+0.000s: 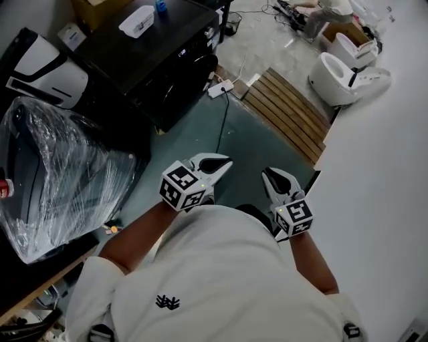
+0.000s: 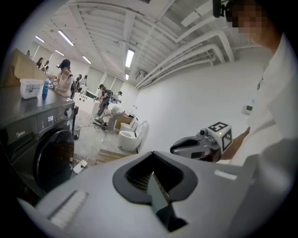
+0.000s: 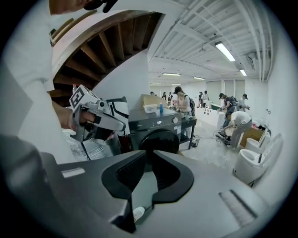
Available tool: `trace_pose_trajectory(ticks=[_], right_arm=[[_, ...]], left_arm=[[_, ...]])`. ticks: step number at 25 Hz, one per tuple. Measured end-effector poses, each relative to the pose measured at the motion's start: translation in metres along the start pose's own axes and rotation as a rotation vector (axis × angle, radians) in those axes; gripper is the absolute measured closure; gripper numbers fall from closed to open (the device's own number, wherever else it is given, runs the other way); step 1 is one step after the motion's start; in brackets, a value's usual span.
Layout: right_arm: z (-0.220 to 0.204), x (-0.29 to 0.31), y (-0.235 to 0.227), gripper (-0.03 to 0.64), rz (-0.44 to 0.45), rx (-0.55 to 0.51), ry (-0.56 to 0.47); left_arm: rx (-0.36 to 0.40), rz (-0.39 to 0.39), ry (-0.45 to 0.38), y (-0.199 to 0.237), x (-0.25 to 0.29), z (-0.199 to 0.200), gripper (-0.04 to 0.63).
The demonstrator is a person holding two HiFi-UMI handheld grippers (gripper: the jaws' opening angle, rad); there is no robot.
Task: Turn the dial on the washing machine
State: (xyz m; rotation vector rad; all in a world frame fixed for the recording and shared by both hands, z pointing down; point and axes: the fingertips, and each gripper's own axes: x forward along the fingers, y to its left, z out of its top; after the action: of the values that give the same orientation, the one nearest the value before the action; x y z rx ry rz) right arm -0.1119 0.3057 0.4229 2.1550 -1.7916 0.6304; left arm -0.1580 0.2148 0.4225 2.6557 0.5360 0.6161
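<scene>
The black washing machine (image 1: 154, 60) stands well away from me at the top of the head view, across the floor. Its round dial (image 3: 176, 120) shows on the front panel beside a lit display, and also as the dial (image 2: 69, 111) in the left gripper view. Both grippers hang close to my body, far short of the machine. My left gripper (image 1: 224, 162) is shut and empty. My right gripper (image 1: 269, 175) has its jaws drawn nearly together with only a thin slit and nothing in it. Each gripper view catches the other gripper: left gripper (image 3: 104, 121), right gripper (image 2: 195, 146).
A plastic-wrapped appliance (image 1: 60, 167) sits at my left. A white container (image 1: 137, 20) lies on the washer's top. A power strip (image 1: 221, 88) and cable lie on the floor beside a wooden slat platform (image 1: 287, 110). White toilets (image 1: 344, 73) stand at right. Several people (image 3: 235, 118) work in the background.
</scene>
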Motion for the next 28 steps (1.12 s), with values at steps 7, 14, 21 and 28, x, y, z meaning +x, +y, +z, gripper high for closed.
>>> trace_pose_trajectory(ticks=[7,14,21,28], right_arm=[[0.048,0.090,-0.015,0.591,0.136,-0.136,0.046],[0.098,0.180,-0.051,0.591,0.272,-0.235,0.034],[0.146,0.282,-0.109,0.591,0.420,-0.336,0.014],[0.168,0.356,-0.171,0.569,0.548,-0.415,0.031]], left_arm=[[-0.011,0.153,-0.098,0.077,-0.028,0.035,0.540],[-0.102,0.326,-0.173,0.145,-0.040,0.051,0.540],[-0.182,0.561,-0.258,0.215,-0.033,0.094,0.540],[-0.231,0.689,-0.265,0.253,0.014,0.138,0.540]])
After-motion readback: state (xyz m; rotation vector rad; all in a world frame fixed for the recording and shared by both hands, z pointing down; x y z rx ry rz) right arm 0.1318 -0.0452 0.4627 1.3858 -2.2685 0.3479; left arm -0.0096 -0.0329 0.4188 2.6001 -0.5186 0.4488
